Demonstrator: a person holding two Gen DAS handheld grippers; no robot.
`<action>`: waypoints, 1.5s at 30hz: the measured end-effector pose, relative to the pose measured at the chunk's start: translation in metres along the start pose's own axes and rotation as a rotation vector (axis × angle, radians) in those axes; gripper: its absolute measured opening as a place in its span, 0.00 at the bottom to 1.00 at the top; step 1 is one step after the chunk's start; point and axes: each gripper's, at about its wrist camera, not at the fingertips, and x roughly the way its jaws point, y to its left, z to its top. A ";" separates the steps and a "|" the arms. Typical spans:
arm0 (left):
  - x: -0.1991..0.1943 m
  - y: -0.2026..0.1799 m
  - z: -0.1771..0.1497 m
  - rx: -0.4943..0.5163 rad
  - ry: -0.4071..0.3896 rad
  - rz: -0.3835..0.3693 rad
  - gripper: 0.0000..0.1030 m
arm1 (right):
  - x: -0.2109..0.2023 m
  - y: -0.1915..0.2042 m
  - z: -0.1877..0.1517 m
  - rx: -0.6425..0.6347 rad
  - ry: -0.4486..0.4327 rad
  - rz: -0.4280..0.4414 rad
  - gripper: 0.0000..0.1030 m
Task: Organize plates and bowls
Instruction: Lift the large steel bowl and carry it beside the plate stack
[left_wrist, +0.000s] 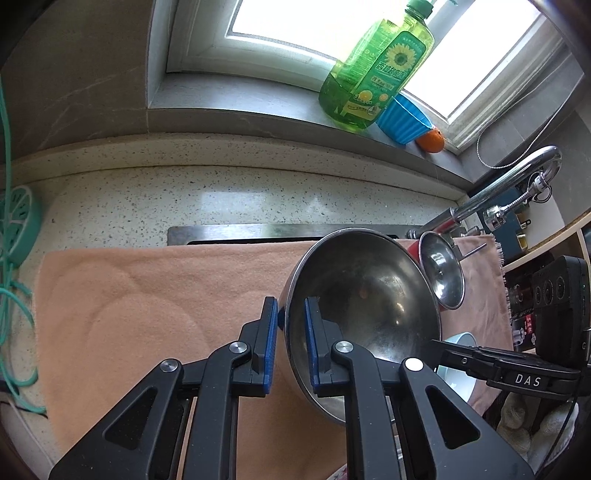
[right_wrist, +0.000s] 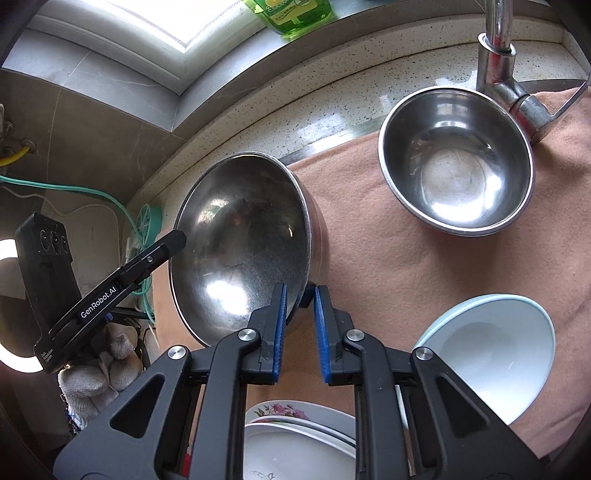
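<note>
Steel bowl (left_wrist: 364, 295) tilted — both hand-held grippers, left (left_wrist: 290, 314) and right (right_wrist: 300, 299), apparently clamp opposite rims.

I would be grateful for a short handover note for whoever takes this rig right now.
Left tool: shut on the large steel bowl's rim.
Right tool: shut on the same bowl's opposite rim; bowl is tilted above the towel.
Small steel bowl sits by the faucet; pale blue bowl lies on the towel; plates are stacked at the near edge.
Done: bowl gripped.
Left: place it and sort the rest.
</note>
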 end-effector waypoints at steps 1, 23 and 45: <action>-0.005 0.002 -0.004 -0.002 -0.005 0.004 0.12 | -0.001 0.004 -0.002 -0.013 0.002 0.001 0.15; -0.098 0.056 -0.125 -0.185 -0.090 0.102 0.12 | 0.020 0.092 -0.087 -0.299 0.123 0.044 0.15; -0.137 0.112 -0.229 -0.389 -0.064 0.177 0.12 | 0.076 0.141 -0.162 -0.469 0.292 0.061 0.15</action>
